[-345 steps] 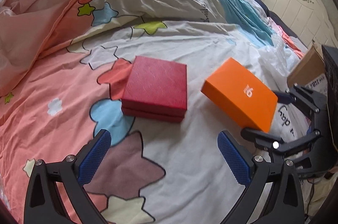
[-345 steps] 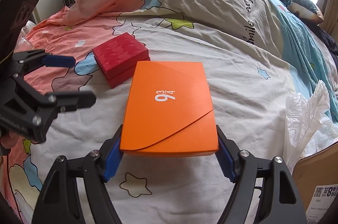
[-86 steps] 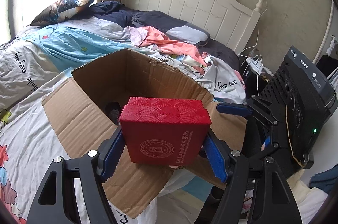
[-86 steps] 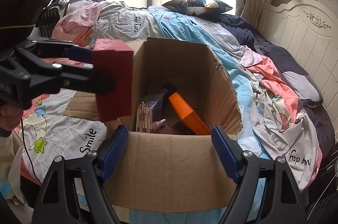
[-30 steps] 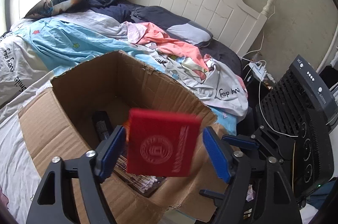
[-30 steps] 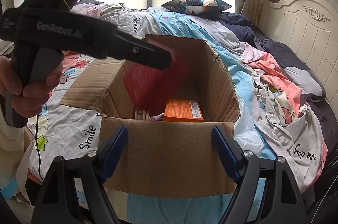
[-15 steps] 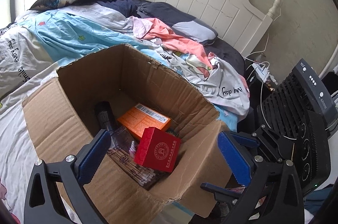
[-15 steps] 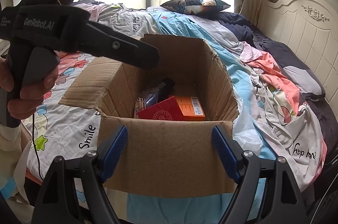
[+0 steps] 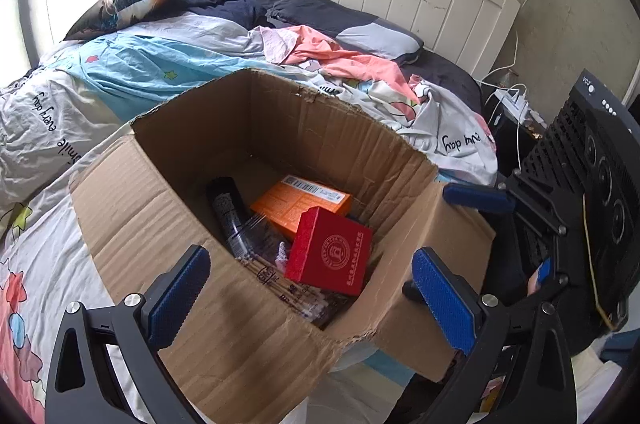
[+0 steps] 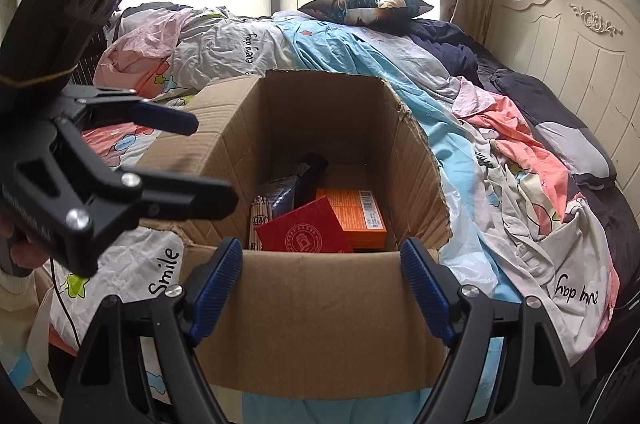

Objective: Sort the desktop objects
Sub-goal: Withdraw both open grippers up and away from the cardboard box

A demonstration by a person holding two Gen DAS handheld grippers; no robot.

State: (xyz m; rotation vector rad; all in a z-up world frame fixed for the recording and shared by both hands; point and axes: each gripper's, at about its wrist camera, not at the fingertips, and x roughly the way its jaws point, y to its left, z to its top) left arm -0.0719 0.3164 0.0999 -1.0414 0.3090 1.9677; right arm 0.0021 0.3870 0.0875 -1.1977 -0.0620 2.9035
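Red box point(image 9: 330, 256) sits tilted in the cardboard box point(image 9: 280, 336) at frame center, leaning on the orange box point(image 9: 300, 201). Both left gripper point(image 9: 308, 298) and right gripper point(image 10: 320, 280) are spread wide, empty. Looks rigid and light — grab its flat sides.

- You had "every day" printed in black on the grey-white patterned duvet cover point(image 10: 224, 51), and "Smile" on its fold beside the open brown cardboard box point(image 10: 320, 324).
- "VCJ" showed on the black slatted appliance point(image 9: 592, 127).
- A round seal marked the red square gift box point(image 9: 332, 256); its characters were unreadable.
- A barcode sat on the flat orange carton point(image 10: 356, 216); its digits were too small to read.
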